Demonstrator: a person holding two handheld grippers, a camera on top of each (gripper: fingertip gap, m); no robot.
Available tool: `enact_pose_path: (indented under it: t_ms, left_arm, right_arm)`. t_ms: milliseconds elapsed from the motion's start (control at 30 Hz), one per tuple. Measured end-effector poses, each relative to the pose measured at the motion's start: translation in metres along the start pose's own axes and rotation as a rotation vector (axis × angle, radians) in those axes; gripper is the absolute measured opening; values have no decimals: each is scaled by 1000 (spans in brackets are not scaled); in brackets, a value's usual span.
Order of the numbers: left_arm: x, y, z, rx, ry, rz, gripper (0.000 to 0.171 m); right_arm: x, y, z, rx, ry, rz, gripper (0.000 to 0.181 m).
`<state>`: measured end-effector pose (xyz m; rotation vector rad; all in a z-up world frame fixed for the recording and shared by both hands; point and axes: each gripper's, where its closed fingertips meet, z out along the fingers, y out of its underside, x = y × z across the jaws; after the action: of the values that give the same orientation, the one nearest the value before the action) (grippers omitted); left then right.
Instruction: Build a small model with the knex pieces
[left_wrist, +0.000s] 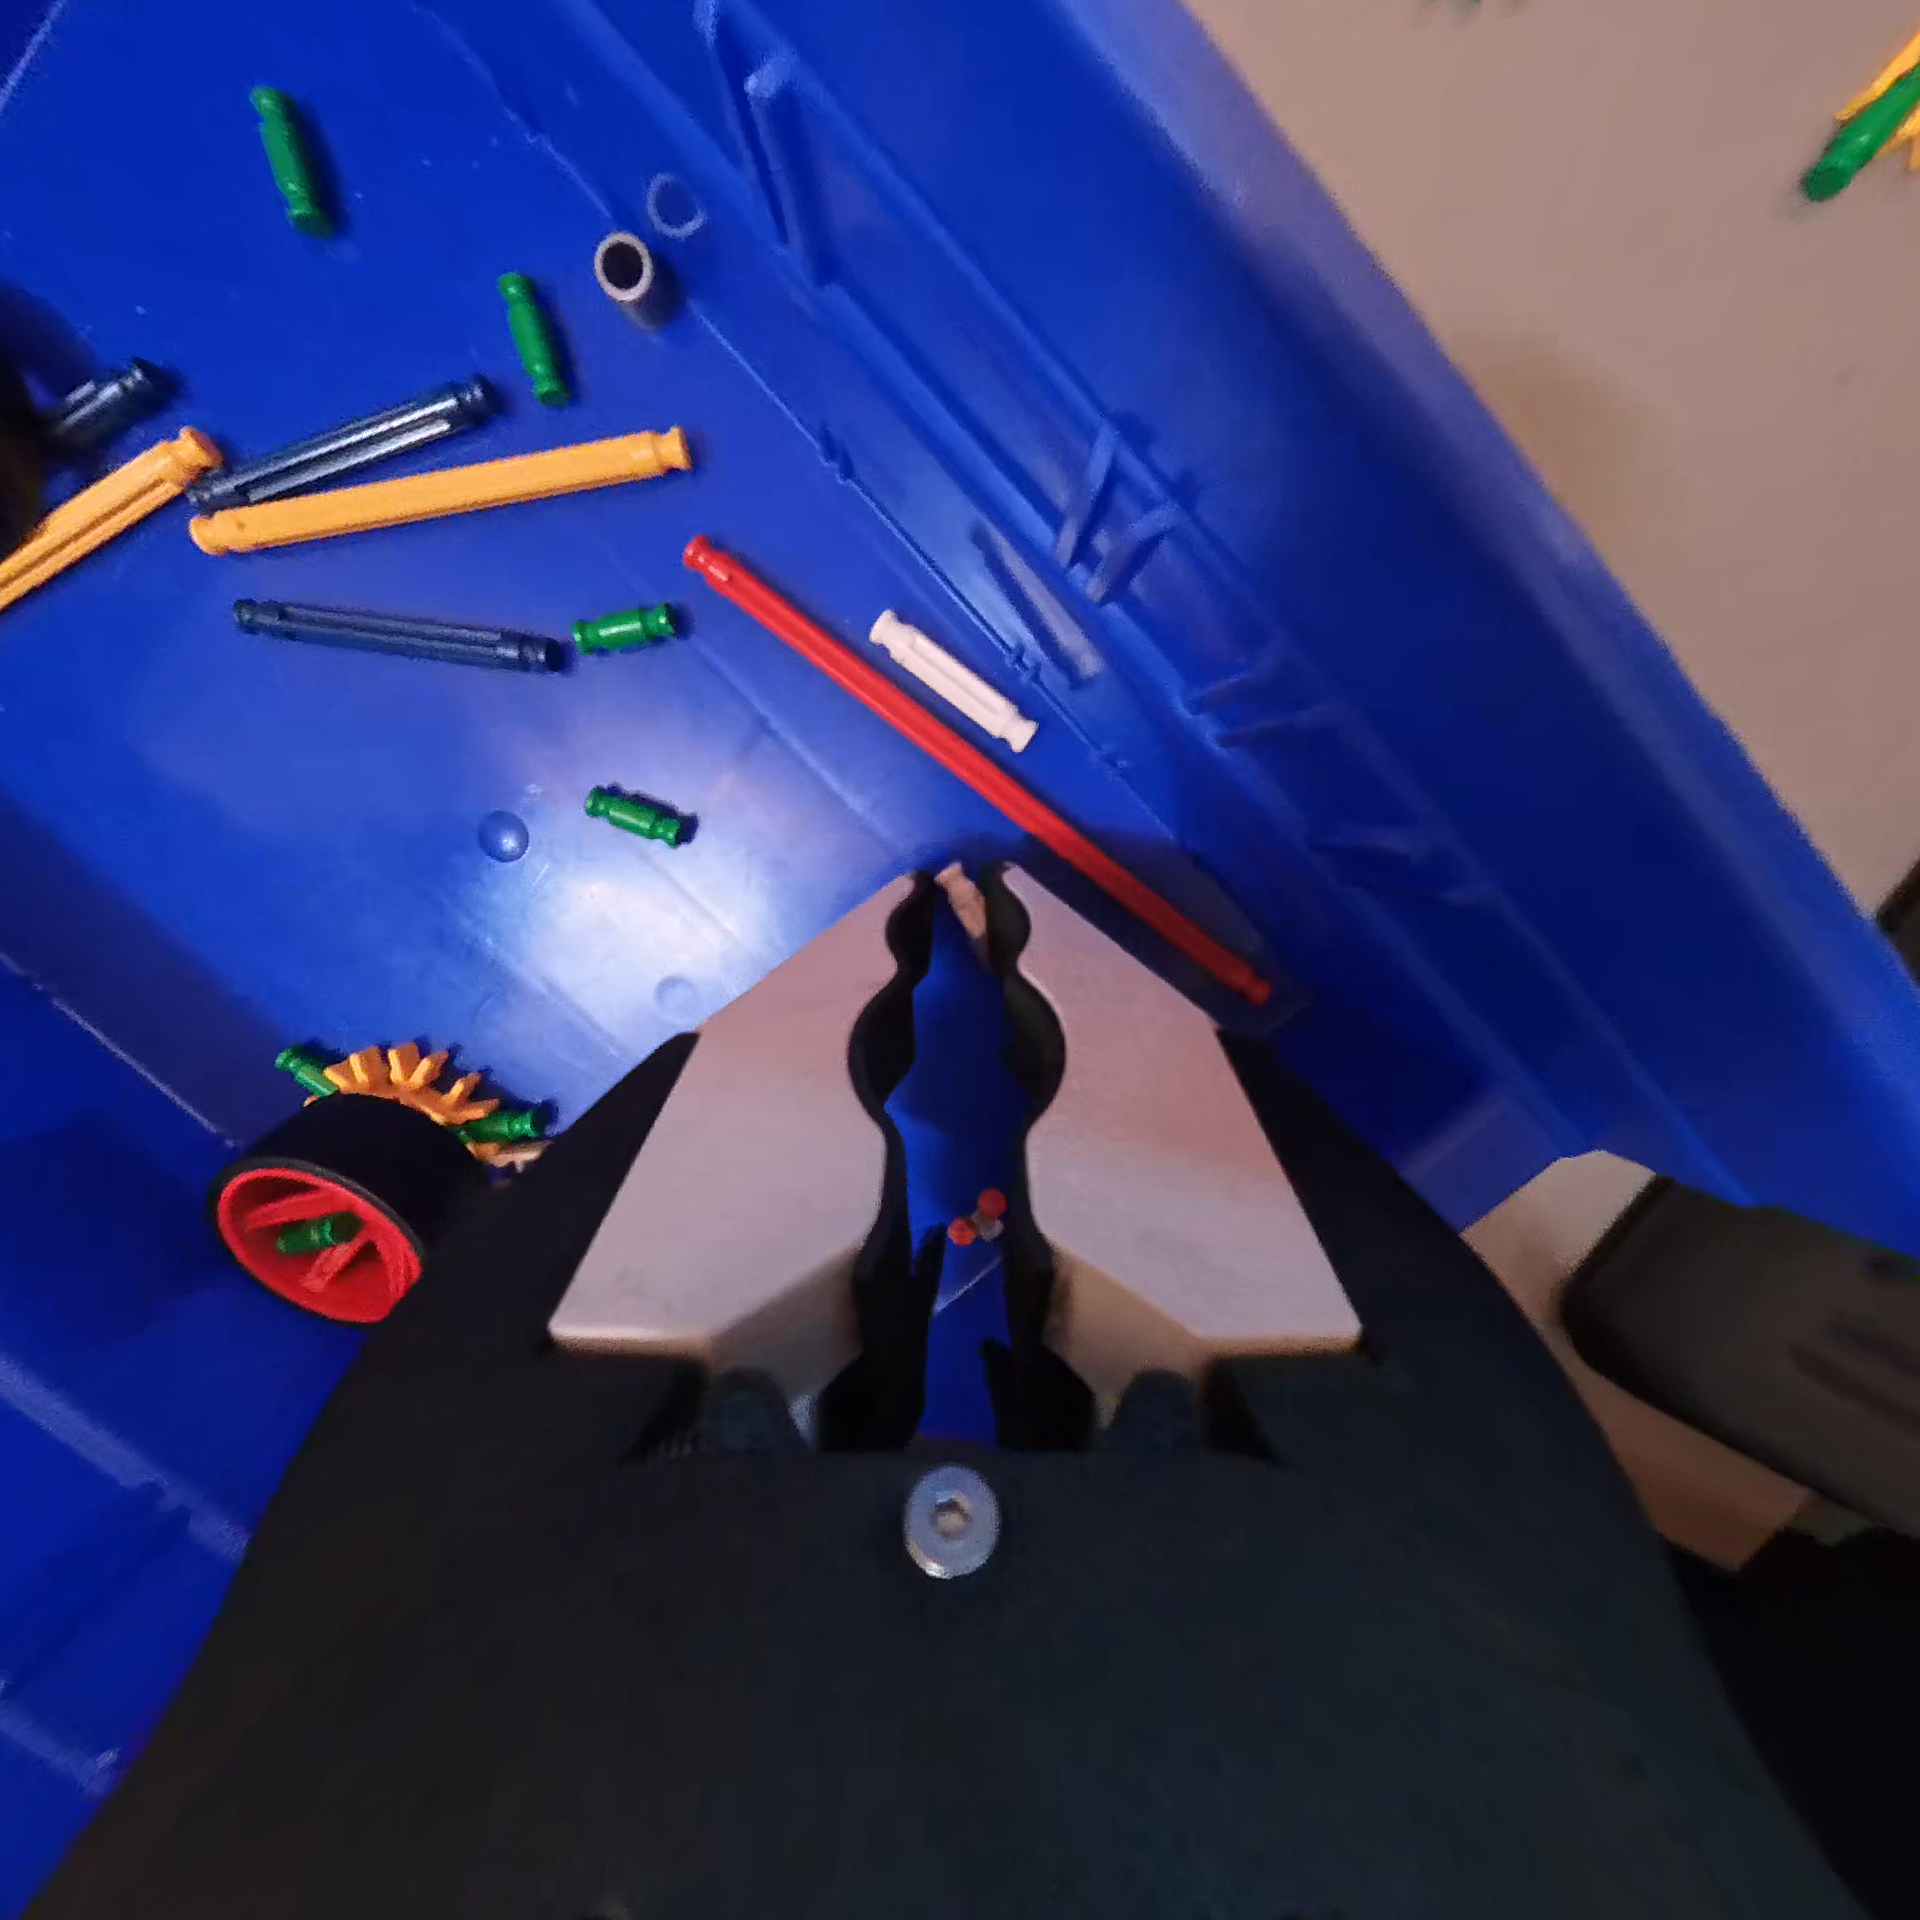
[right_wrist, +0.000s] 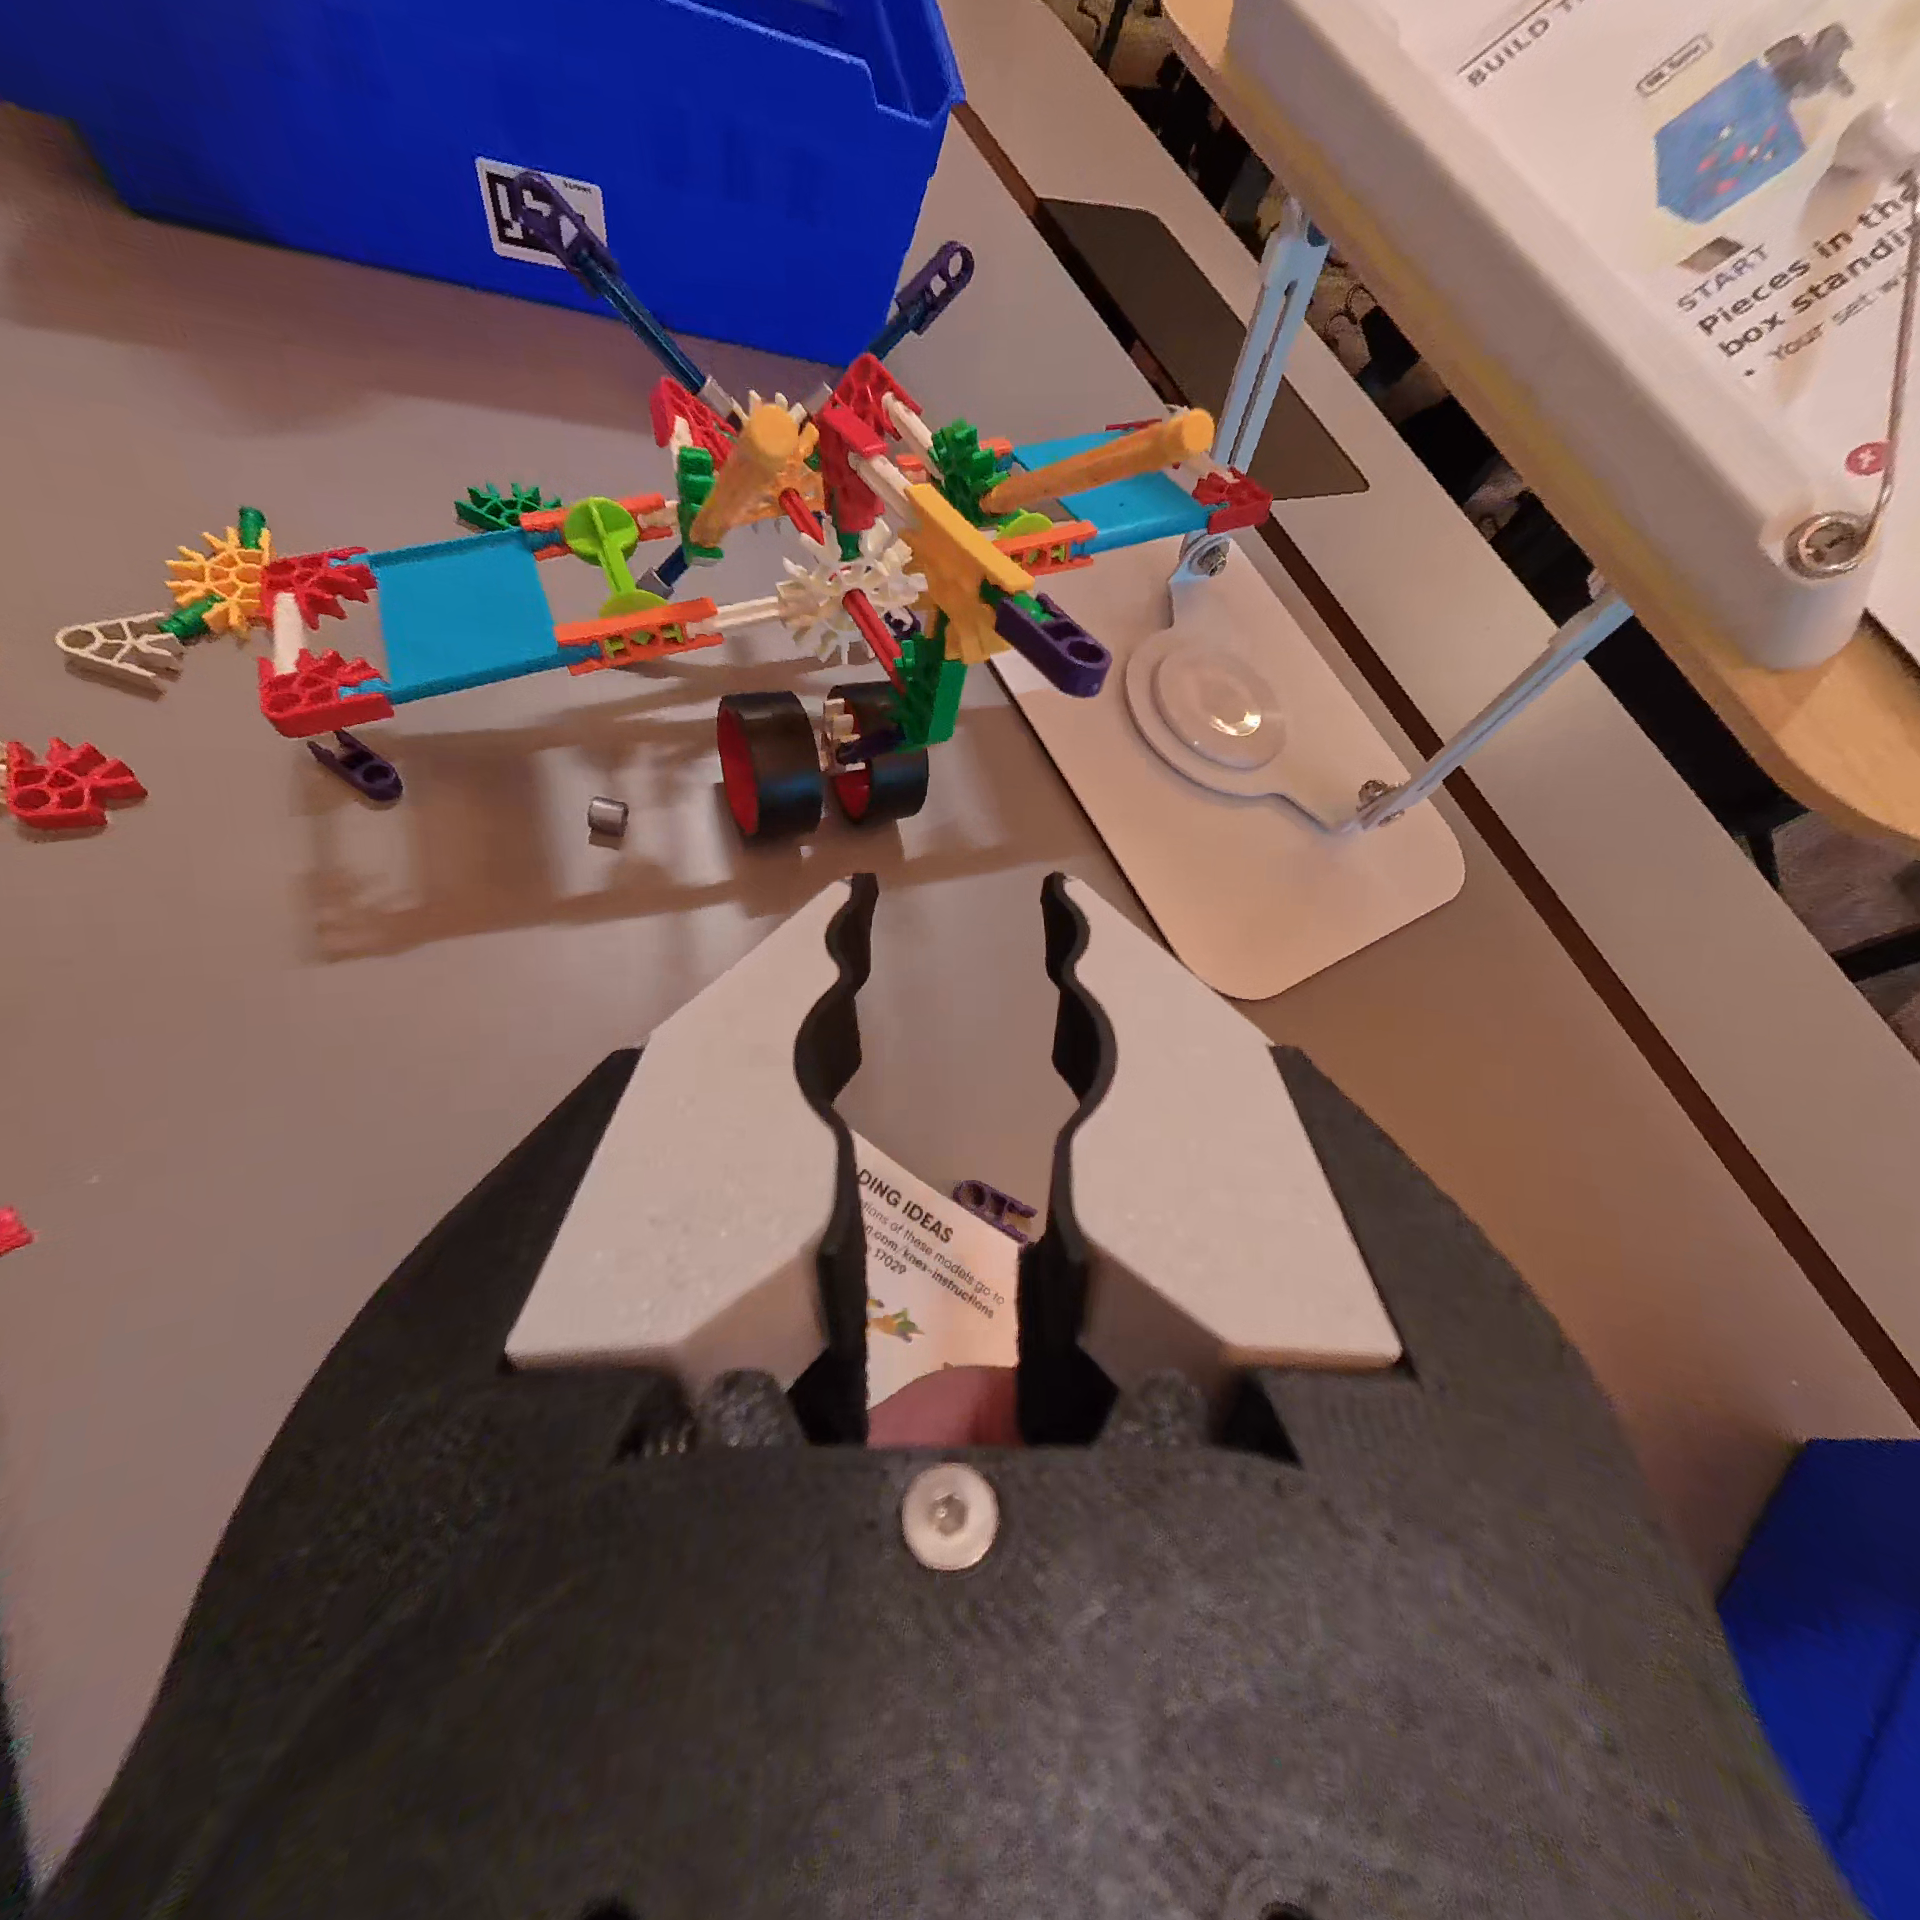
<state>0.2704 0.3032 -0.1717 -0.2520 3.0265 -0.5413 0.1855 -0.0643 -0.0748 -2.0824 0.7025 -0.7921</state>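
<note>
Pale piece (left_wrist: 961, 900), small and blurred, pinched at the very tips of the left gripper (left_wrist: 958, 879), at mid-frame in the left wrist view; jaws clenched almost together on it. Just below the tips, bare floor of the blue bin (left_wrist: 312, 831), tilted in view.

In the bin: red rod (left_wrist: 966, 764) along the foot of the right-hand wall, its lower end just right of the tips; white rod (left_wrist: 951, 681) beside it; green pegs (left_wrist: 621, 628), dark rods (left_wrist: 395, 634) and orange rods (left_wrist: 436, 490) scattered toward upper left; grey sleeve (left_wrist: 623, 268) at top; wheel (left_wrist: 322, 1236) and orange gear (left_wrist: 405, 1081) at lower left against the gripper body. Open floor between pegs and tips.

Right gripper (right_wrist: 958, 883) released, jaws apart, nothing between them, over the table (right_wrist: 312, 1039). Ahead, near the tips, a colourful model (right_wrist: 831, 540); small grey sleeve (right_wrist: 608, 816) just left of its wheels. Lamp base (right_wrist: 1299, 883) at right, by the table edge. Bare table at left.
</note>
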Motion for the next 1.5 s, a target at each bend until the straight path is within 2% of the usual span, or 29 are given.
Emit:
enact_pose_path:
  t_ms: [200, 300, 500, 633, 733, 867, 1000, 1100, 1233, 1433, 1500]
  left_arm:
    - [-3, 1, -1, 3, -48, 41, 3]
    - [-7, -3, -7, 52, -73, 33, 3]
    - [-30, -25, -52, 251, -237, -16, 4]
    - [-25, -47, -88, 359, -342, 16, 4]
    - [-3, -78, -107, 429, -386, 102, 4]
    - [50, -130, -111, 493, -414, 276, 3]
    - [119, -185, -83, 557, -378, 489, 3]
    - [152, -217, -52, 572, -445, 640, 3]
    - [179, -246, -26, 616, -521, 782, 3]
    - [205, -264, -15, 661, -578, 913, 3]
    - [213, -271, -19, 719, -623, 943, 3]
  right_arm:
    - [-5, -14, -20, 52, 37, 3, 29]
    - [-9, -19, -28, 87, 59, 22, 28]
    - [-25, -26, -46, 120, 102, 44, 27]
    - [-43, -36, -58, 180, 91, 65, 26]
    - [-59, -41, -58, 224, 55, 96, 25]
    - [-82, -41, -50, 253, -22, 137, 24]
    - [-91, -42, -45, 290, -93, 209, 23]
    - [-90, -42, -40, 323, -158, 325, 21]
    - [-91, -35, -33, 325, -239, 422, 22]
    - [-110, -38, -31, 321, -301, 403, 20]
    - [-115, -34, -29, 292, -302, 375, 20]
